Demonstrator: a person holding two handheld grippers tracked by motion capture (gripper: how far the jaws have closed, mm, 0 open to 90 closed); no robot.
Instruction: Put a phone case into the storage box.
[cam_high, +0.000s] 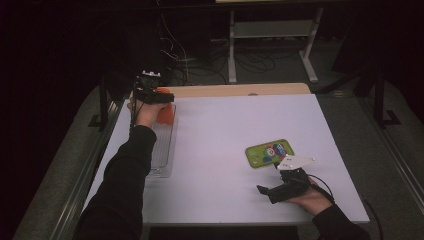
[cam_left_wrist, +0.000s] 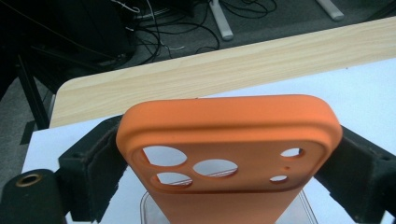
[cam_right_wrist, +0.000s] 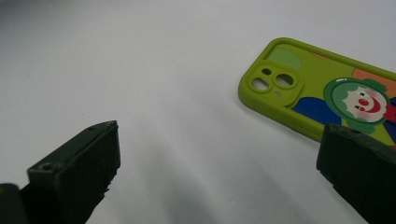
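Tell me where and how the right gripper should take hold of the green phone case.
Probably across its two long edges. The green phone case lies flat on the white table, camera bump up, so only its thin rounded rim offers a hold. The right gripper, jaws open, sits beside it; come down from above, one jaw on each long edge.

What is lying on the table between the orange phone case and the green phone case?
Nothing: in the high view, only bare white table separates the orange phone case from the green phone case.

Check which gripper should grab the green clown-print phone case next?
Right. The right gripper is open beside the green clown-print phone case on the white table. The left gripper is clamped on the orange silicone phone case at the far-left corner.
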